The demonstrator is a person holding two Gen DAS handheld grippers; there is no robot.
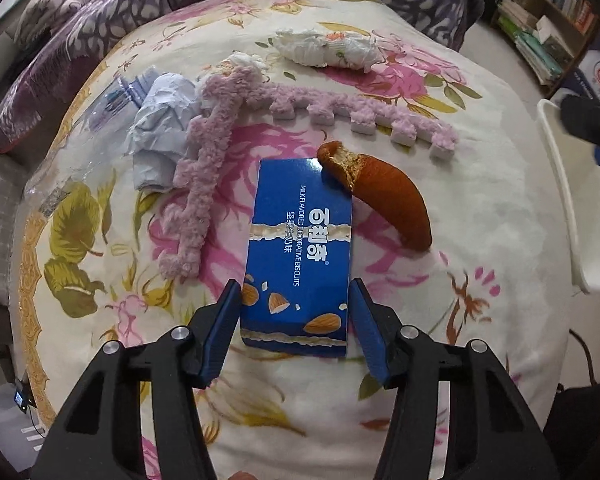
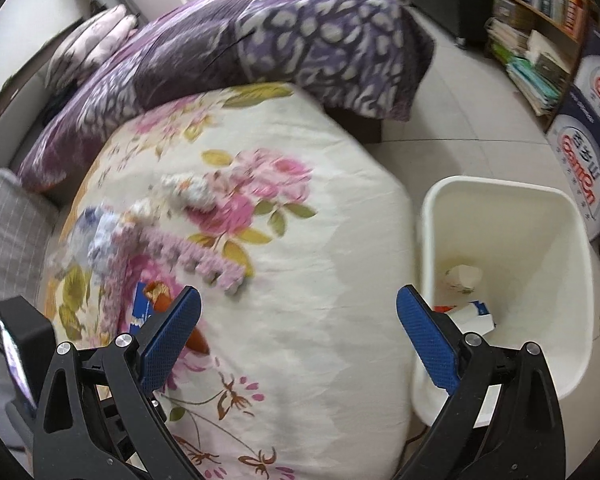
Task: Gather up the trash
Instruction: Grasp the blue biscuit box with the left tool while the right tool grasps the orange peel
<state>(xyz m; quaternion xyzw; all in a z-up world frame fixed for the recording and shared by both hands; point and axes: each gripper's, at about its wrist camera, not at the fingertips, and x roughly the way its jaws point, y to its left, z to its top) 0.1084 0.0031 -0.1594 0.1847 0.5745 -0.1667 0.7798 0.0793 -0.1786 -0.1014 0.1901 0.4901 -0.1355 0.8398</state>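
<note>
A blue biscuit box (image 1: 300,240) lies on the floral bedspread (image 1: 460,320). My left gripper (image 1: 295,292) straddles its near end with both blue pads against the box sides. An orange peel (image 1: 392,200) lies right of the box. A crumpled blue paper (image 1: 164,128), a white wad (image 1: 328,50) and a pink fuzzy foam strip (image 1: 204,176) lie beyond. My right gripper (image 2: 298,304) is open and empty above the bed edge, left of a white bin (image 2: 504,208) holding a carton (image 2: 474,316) and paper scraps.
A purple patterned quilt (image 2: 260,40) and pillows (image 2: 88,44) lie at the bed's far end. A bookshelf (image 2: 540,20) and printed cartons (image 2: 592,140) stand on the tiled floor at right. A clear plastic wrapper (image 1: 112,100) lies near the blue paper.
</note>
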